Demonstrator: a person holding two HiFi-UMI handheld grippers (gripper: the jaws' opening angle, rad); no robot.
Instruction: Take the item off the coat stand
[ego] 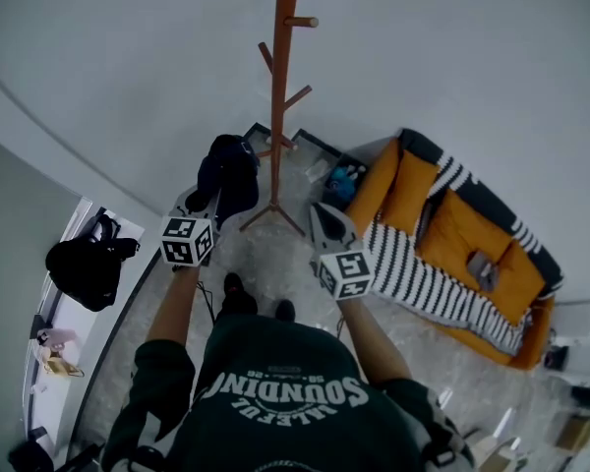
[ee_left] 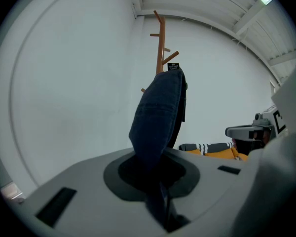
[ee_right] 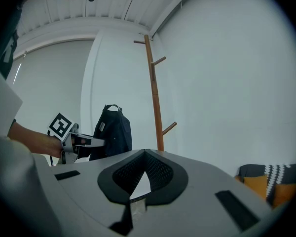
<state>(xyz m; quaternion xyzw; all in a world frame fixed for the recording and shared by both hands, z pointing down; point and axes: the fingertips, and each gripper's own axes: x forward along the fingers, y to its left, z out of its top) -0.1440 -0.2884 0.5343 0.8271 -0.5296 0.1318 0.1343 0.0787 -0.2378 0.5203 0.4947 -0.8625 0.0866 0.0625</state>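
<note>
Coat stand (ego: 278,96) bare: dark item (ego: 231,170), probably a backpack, hangs clear in left gripper (ego: 211,201), jaws pinched on fabric; right gripper (ego: 323,219) closed, empty, so removal looks done.

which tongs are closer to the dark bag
Left. The left tongs are clamped on the bag, just left of the stand. The right tongs are apart from it, on the stand's other side, with nothing in them.

the dark navy bag (ego: 228,173) hangs upright with its top loop free, pinched between the jaws of the left gripper (ego: 205,203). it is off the pegs, just left of the upright wooden coat stand (ego: 278,96).
</note>
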